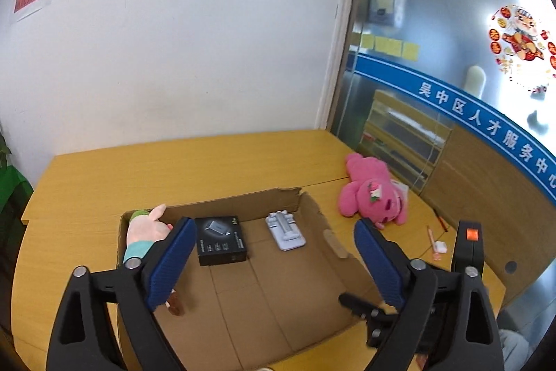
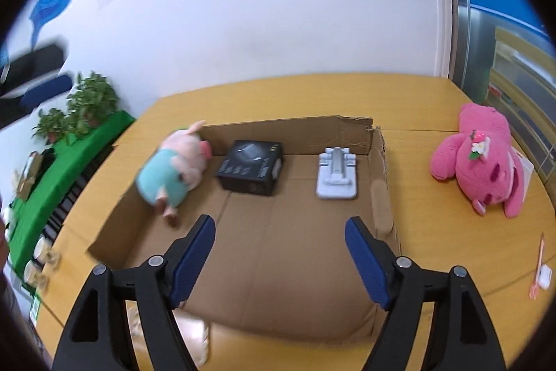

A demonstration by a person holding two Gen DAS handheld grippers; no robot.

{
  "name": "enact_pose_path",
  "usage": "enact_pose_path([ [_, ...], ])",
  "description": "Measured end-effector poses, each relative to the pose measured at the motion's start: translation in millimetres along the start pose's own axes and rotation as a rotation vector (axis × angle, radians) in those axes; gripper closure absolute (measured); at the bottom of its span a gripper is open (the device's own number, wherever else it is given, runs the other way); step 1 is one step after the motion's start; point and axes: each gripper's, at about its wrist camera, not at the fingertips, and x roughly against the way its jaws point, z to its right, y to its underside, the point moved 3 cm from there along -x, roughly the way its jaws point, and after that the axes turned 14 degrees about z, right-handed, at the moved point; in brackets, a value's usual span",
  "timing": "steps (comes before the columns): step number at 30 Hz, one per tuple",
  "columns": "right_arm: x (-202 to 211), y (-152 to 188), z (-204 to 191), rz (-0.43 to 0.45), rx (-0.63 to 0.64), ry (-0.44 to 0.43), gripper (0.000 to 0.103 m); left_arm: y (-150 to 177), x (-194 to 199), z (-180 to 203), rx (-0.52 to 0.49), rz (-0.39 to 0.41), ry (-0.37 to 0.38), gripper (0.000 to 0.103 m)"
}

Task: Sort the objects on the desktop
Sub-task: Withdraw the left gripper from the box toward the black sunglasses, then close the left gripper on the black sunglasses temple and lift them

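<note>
- Both tools hang above the cardboard box [image 2: 278, 249] with nothing between their pads: the left gripper [image 1: 274, 252] is spread wide, the right gripper [image 2: 279, 252] is also open.
- Already in the box: a pig plush [image 2: 173, 169] at the left wall, a black carton [image 2: 251, 170] and a grey phone stand [image 2: 336, 177] along the back.
- Still out on the wooden desk [image 2: 434, 232]: the pink bear plush [image 2: 483, 162], lying right of the box and beyond its right wall, its length running roughly toward the near right.
- The right gripper looks nearer to it; I'd expect that hand to go.
- The box's right wall stands between; a pen [image 2: 537, 270] and small white case [image 2: 545, 276] lie nearer, well apart from the bear.
</note>
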Motion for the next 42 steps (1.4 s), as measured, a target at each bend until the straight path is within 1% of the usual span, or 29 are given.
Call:
enact_pose_path([
  [2,18,9,-10,0.007,0.007,-0.021,0.025,1,19,7,-0.013,0.012,-0.010,0.002],
  [5,36,28,-26,-0.007,0.035,-0.060,0.025,16,43,7,-0.004,0.000,-0.023,0.002],
  [6,40,39,-32,-0.026,0.040,-0.076,0.025,25,51,5,0.004,-0.012,-0.032,0.002],
  [9,41,66,-46,-0.099,0.041,-0.141,0.025,61,77,-2,-0.025,-0.033,-0.084,0.002],
  [11,40,85,-55,-0.129,0.053,-0.155,0.025,89,92,-9,-0.013,-0.058,-0.113,0.002],
  [16,33,127,-88,-0.238,0.066,-0.266,0.025,164,122,-39,0.103,-0.127,-0.155,0.001],
  [20,28,160,-125,-0.314,0.078,-0.399,0.025,220,131,-69,0.206,-0.204,-0.229,0.001],
  [22,21,174,-140,-0.358,0.070,-0.431,0.025,245,137,-88,0.290,-0.227,-0.254,0.001],
  [24,14,187,-158,-0.390,0.090,-0.464,0.025,262,141,-99,0.355,-0.241,-0.257,0.001],
  [29,3,207,-197,-0.401,0.159,-0.525,0.025,296,146,-118,0.454,-0.268,-0.255,0.003],
  [32,-7,220,-213,-0.404,0.175,-0.529,0.025,316,142,-129,0.517,-0.309,-0.253,0.005],
  [34,-13,229,-221,-0.402,0.200,-0.521,0.024,325,138,-133,0.548,-0.330,-0.234,0.008],
  [35,-11,230,-225,-0.369,0.219,-0.522,0.024,328,136,-134,0.562,-0.337,-0.218,0.009],
  [37,-10,233,-233,-0.340,0.260,-0.524,0.023,335,133,-133,0.585,-0.341,-0.191,0.010],
  [38,-10,234,-235,-0.328,0.273,-0.522,0.023,334,133,-131,0.576,-0.324,-0.187,0.010],
  [39,-7,235,-238,-0.305,0.292,-0.512,0.023,334,132,-130,0.579,-0.329,-0.177,0.010],
  [40,-6,237,-239,-0.295,0.310,-0.503,0.024,334,131,-128,0.581,-0.324,-0.166,0.014],
  [41,-3,238,-241,-0.282,0.339,-0.485,0.026,334,130,-128,0.589,-0.320,-0.159,0.020],
  [42,-2,239,-243,-0.271,0.365,-0.467,0.031,335,129,-128,0.598,-0.319,-0.151,0.024],
])
